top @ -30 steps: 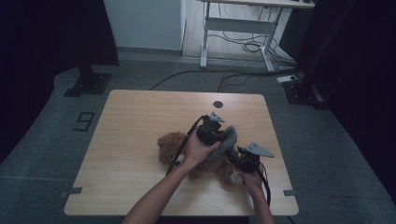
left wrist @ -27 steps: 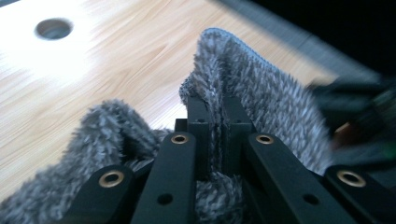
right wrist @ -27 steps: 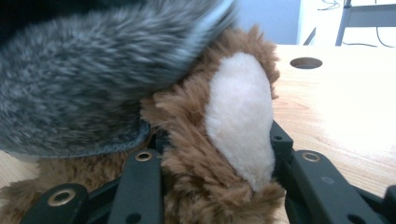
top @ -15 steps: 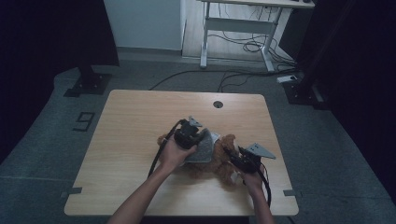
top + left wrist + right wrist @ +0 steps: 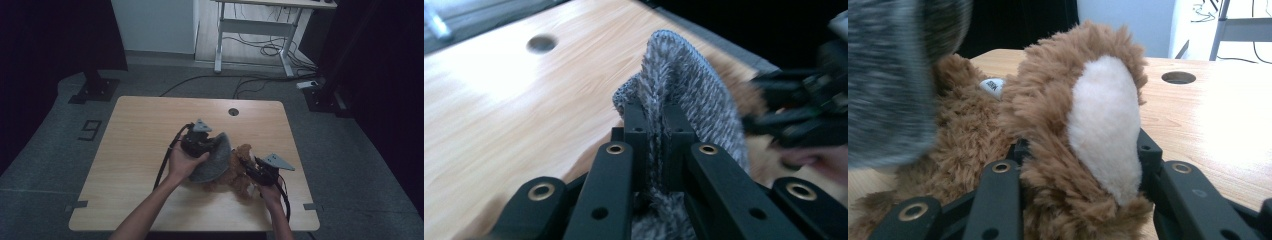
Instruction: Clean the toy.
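Left claw (image 5: 212, 145) swung right, clamping grey cloth (image 5: 212, 161) over bear (image 5: 240, 172); right claw (image 5: 250, 169) grips bear's paw.

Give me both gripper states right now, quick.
Left gripper: shut on the grey knitted fabric piece.
Right gripper: shut on the brown plush teddy bear, at a limb with a white pad.

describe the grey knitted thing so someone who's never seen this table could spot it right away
On the wooden table, look toward the near right part, where a brown plush toy lies. The grey knitted piece sits against the toy's left side, pinched between the jaws of the left gripper. It is the one grey, ribbed fabric item; the toy is brown fur.
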`<state>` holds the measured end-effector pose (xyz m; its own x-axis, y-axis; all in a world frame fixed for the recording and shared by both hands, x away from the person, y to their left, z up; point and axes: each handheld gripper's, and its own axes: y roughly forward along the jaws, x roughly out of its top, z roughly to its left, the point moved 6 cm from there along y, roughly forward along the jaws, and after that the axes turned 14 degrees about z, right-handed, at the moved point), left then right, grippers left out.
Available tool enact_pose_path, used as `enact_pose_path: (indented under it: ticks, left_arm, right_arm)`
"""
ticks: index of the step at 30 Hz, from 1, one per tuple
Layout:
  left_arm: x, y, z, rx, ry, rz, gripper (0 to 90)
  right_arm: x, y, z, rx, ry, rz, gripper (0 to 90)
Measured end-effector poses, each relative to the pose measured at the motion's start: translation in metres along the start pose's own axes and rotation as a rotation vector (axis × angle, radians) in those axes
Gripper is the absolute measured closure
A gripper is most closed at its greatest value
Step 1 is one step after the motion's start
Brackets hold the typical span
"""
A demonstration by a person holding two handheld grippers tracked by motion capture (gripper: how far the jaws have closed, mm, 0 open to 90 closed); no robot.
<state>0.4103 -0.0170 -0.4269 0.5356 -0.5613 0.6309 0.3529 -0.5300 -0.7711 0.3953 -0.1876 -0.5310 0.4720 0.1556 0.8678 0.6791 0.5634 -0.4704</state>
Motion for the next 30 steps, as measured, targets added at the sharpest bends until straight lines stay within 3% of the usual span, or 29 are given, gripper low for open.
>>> enact_pose_path:
  ticks: [3, 5, 7, 10, 13, 18, 20, 23, 27, 30]
  left_arm:
    - [0.014, 0.022, -0.016, -0.028, 0.012, 0.017, 83.9]
    - [0.016, 0.044, -0.022, -0.044, 0.009, 0.069, 83.9]
    - [0.013, 0.063, -0.022, -0.032, 0.0, 0.105, 84.0]
    - [0.006, 0.071, -0.015, -0.064, -0.042, 0.107, 84.4]
    - [-0.003, 0.065, -0.006, -0.058, -0.054, 0.109, 84.5]
    - [-0.024, 0.045, 0.021, 0.019, -0.074, 0.122, 84.5]
    - [-0.036, 0.036, 0.034, 0.018, -0.099, 0.116, 84.5]
    - [-0.049, 0.023, 0.049, -0.021, -0.147, 0.09, 84.3]
    - [-0.061, 0.003, 0.07, 0.054, -0.17, 0.08, 84.4]
    - [-0.075, -0.004, 0.087, 0.035, -0.207, 0.069, 84.3]
  right_arm:
    - [0.0, 0.0, 0.001, 0.002, 0.001, 0.0, 61.0]
    - [0.0, -0.001, 0.001, 0.002, 0.0, -0.001, 61.0]
    - [0.0, -0.001, 0.0, -0.001, 0.002, 0.003, 60.8]
    - [-0.004, 0.0, -0.004, -0.004, 0.013, 0.02, 60.7]
    - [-0.004, 0.0, -0.004, 0.005, 0.011, 0.009, 60.6]
    - [-0.003, 0.0, -0.004, -0.006, 0.01, 0.018, 60.6]
    - [-0.003, 0.0, -0.005, -0.002, 0.015, 0.019, 60.4]
    - [-0.003, 0.0, -0.004, 0.003, 0.012, 0.018, 60.2]
    - [-0.003, 0.0, -0.005, -0.003, 0.013, 0.021, 60.2]
    - [-0.004, 0.0, -0.007, 0.0, 0.022, 0.021, 60.2]
